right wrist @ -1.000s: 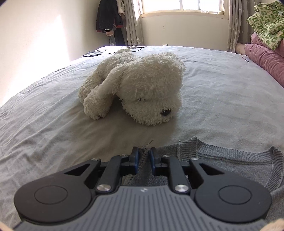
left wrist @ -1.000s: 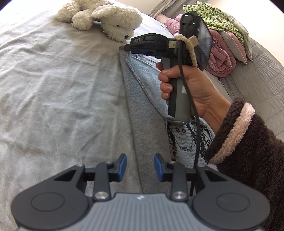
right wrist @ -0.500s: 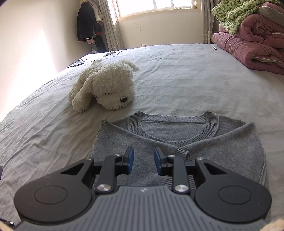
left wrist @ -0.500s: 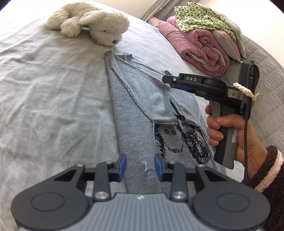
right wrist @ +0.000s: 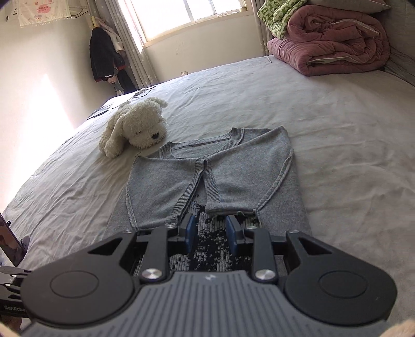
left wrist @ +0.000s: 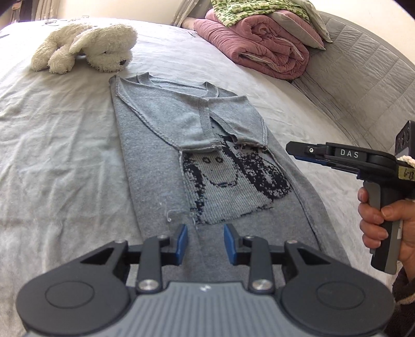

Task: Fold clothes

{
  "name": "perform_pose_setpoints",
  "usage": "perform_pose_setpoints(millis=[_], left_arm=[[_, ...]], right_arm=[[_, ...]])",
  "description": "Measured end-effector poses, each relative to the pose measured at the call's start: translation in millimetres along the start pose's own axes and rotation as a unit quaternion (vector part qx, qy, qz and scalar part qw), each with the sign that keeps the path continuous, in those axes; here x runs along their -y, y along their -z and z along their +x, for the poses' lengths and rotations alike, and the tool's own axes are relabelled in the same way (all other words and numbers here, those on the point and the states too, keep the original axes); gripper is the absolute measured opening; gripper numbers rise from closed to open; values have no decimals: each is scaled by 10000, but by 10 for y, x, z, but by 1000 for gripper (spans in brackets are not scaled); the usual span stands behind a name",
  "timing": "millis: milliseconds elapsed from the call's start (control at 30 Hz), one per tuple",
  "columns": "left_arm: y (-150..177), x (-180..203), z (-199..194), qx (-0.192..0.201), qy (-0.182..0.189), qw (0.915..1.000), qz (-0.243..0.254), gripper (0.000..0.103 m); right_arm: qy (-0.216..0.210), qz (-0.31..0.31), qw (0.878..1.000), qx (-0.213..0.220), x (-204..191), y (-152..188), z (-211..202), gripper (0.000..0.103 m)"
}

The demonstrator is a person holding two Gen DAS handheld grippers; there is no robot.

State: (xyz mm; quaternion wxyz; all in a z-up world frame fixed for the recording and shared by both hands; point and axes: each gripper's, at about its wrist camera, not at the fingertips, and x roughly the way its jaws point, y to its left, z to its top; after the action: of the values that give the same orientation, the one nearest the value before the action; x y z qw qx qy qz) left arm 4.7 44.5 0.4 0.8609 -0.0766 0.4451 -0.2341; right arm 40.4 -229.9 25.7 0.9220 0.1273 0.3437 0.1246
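Item 1: grey sweater [left wrist: 160, 145], flat on the bed [left wrist: 52, 145], both sleeves folded across the chest, dark knitted motif showing below them.
Item 2: left gripper [left wrist: 203, 243], fingers narrowly parted, empty, above the hem.
Item 3: right gripper [right wrist: 210, 237], fingers having just been opening, narrowly parted, nothing between them.
Left view only: right hand [left wrist: 384, 228] on its handle.
Right view only: window [right wrist: 192, 15], hanging coat [right wrist: 103, 57].
Both: plush dog [left wrist: 88, 46], pink quilt [right wrist: 334, 39].
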Motion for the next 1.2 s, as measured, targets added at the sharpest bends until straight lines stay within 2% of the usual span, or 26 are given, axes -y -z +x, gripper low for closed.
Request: perform_pose_setpoints(millis=[167,300,467,533,633,767,933,1100,1200], left_arm=[[223,244,-31,-246,-168,9985,470,31],[415,370,-157,-379,-429,9953,781,31],[679,525,-385,-348,-701,9894,1223,31],[786,599,-389,-396,-820,9861,1388,31],[919,687,-383,-488,-983,9812,1590,31],[973,700,-430,-497,-1166,9768,1727,28],[1025,660,-470,-584,-1310,9742,1745,24],[1079,647,-542,-638,-1234,9746,1758,16],[1098,615,-585,-674,-1143,9765,1700,15]], right_arm=[[-259,124,9993,-234,-1,366,-273,31],[-648,390,9963,-405,12,621,-392,31],[-861,647,9900,-915,-133,747,-366,31],[-1033,600,9865,-1121,-206,803,-374,31],[-1070,350,9851,-1302,-305,859,-416,31],[-1156,9,9850,-1281,-427,863,-480,32],[-1202,-40,9838,-1326,-440,843,-465,34],[-1233,-1,9827,-1383,-430,841,-453,34],[-1350,34,9800,-1463,-467,870,-449,34]])
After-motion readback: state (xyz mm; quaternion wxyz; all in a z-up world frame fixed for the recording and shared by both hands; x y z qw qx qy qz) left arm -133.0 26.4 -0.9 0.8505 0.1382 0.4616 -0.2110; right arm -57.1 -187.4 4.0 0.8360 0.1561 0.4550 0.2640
